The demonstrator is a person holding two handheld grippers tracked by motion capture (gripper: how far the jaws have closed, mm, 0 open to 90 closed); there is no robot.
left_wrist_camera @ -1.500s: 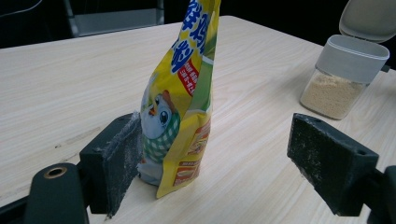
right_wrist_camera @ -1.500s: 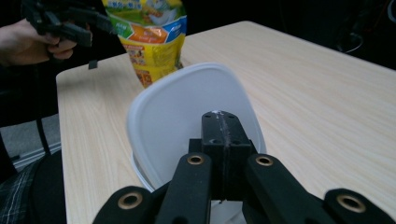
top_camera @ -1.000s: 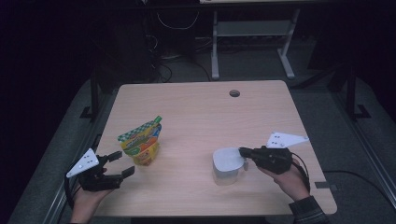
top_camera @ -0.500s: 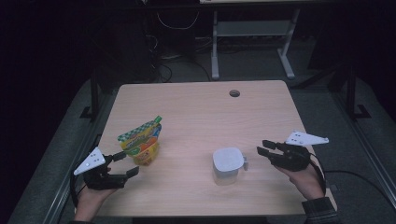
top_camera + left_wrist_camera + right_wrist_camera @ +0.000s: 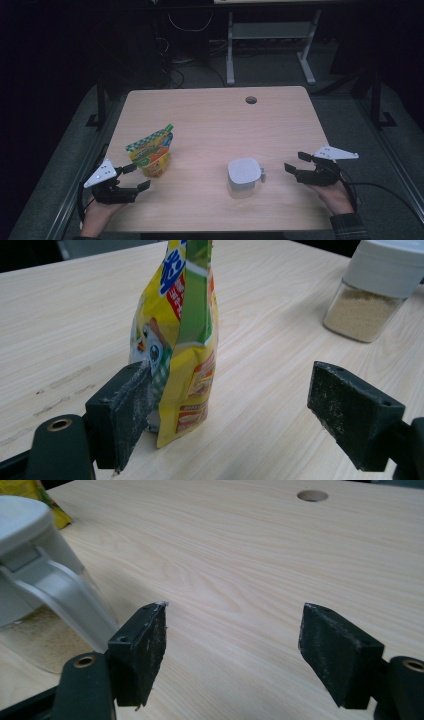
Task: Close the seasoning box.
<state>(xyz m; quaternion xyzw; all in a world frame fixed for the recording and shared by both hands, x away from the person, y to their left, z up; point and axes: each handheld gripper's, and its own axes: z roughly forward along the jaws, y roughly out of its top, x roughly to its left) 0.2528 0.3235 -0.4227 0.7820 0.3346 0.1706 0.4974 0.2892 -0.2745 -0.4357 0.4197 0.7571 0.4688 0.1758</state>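
with the right gripper (image 5: 294, 169) just opened off the jar (image 5: 244, 176), the wide-open left gripper (image 5: 136, 176), perhaps touching, could topple the upright pouch (image 5: 152, 151).

Looks like a lab or office test setup. Plain wooden desk (image 5: 220, 120) with a cable hole (image 5: 251, 100) at 12 o'clock, grey carpet (image 5: 350, 125), tangled cables (image 5: 192, 55) behind.

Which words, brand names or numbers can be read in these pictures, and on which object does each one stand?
No text can be read anywhere.
Yellow snack pouch: large blue characters at the top and small print on its lower panels, all too blurred or cut off to read.
White-lidded container: no label visible.
Wooden table: no markings.
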